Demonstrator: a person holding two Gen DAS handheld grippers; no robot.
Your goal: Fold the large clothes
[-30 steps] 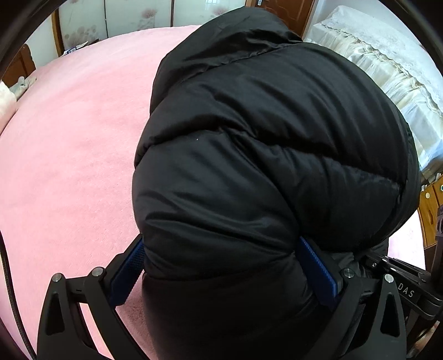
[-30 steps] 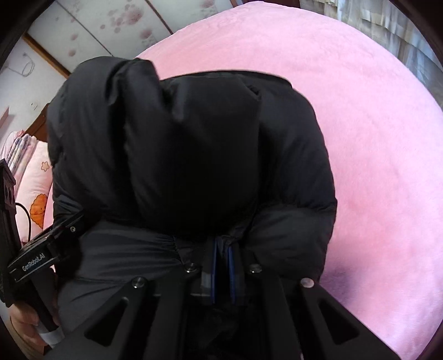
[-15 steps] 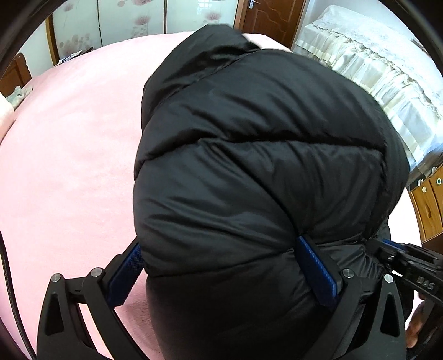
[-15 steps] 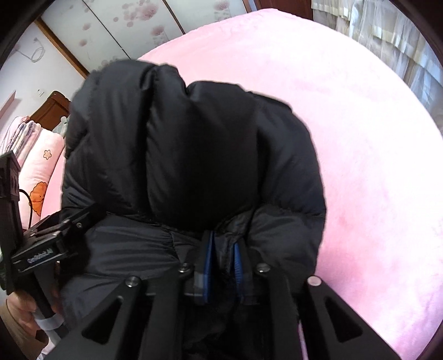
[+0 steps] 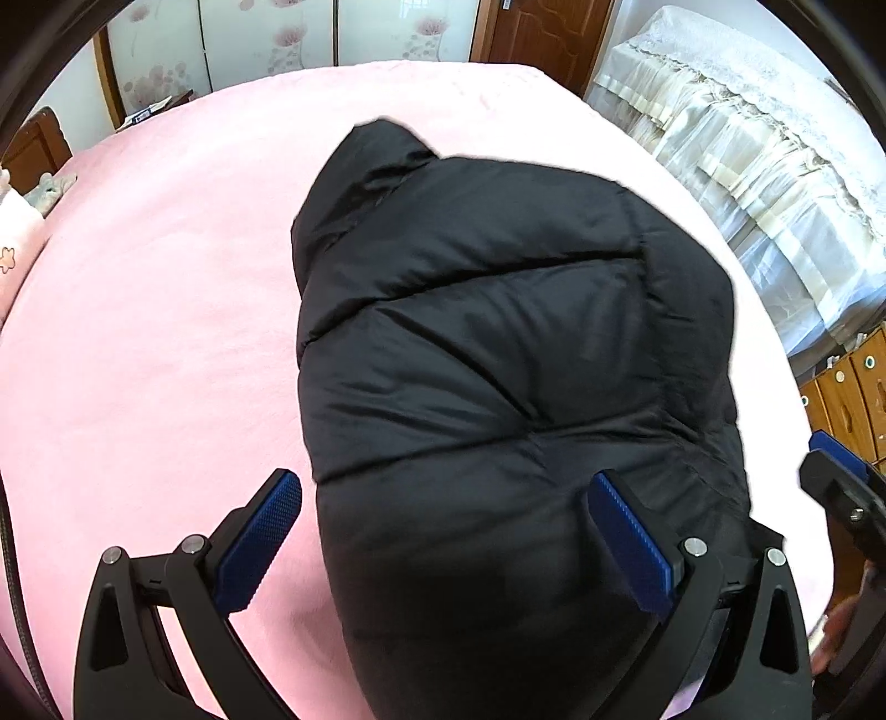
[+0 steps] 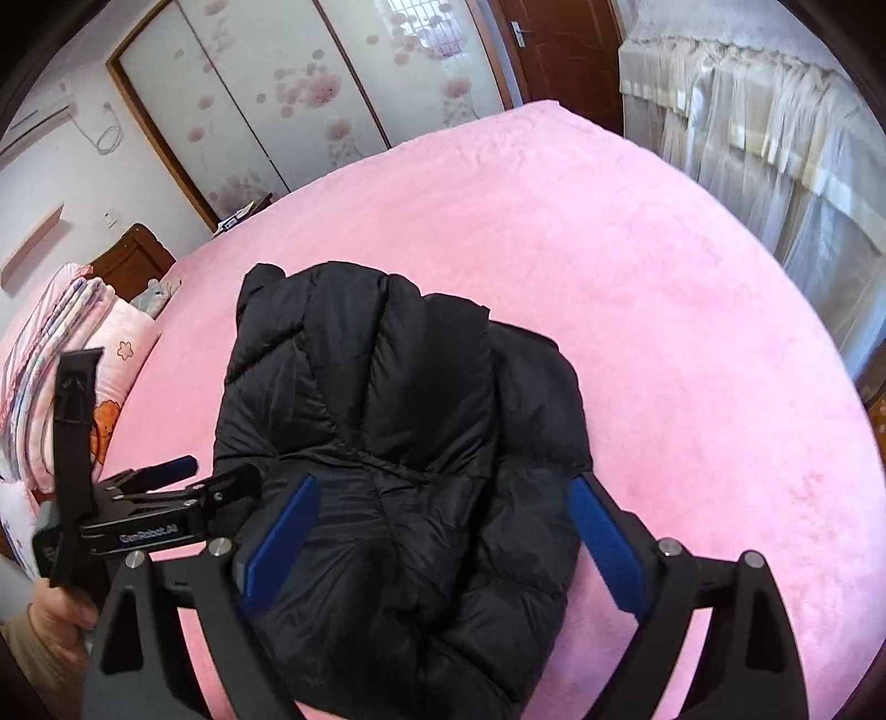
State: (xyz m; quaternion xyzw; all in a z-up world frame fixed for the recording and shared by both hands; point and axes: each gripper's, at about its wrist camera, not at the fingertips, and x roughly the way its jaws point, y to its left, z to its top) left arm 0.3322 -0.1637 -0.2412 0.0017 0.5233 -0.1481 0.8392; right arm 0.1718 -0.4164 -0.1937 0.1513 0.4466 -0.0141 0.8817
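Black puffer jacket (image 6: pixel 398 476) folded into a thick bundle, lying on the pink bedspread (image 6: pixel 664 310) toward the near side of the bed, quilted panels up, one dark corner poking out at the far left end.

Right gripper (image 6: pixel 437 548) hanging above the near end of the bundle, jaws just opened and now spread wide; blue pads (image 6: pixel 282 543) standing clear on either side of the fabric, nothing pinched, though the jacket lies below and between them.

Left gripper (image 5: pixel 443 543) also spread wide over the near left part of the bundle. Its left pad (image 5: pixel 260 537) over bare pink cover, apart from the jacket; its right pad (image 5: pixel 631 543) over the black fabric, no squeeze visible, whether it brushes the cloth not clear.

From the right wrist view, left gripper (image 6: pixel 166 476) seen at the near left edge of the jacket, held by a hand (image 6: pixel 55 609) low in the corner.

Stacked pink bedding (image 6: pixel 66 354) at the far left of the bed. Pale curtains (image 6: pixel 775 166) along the right side. Floral sliding doors (image 6: pixel 266 99) and a brown door (image 6: pixel 559 50) at the far wall.
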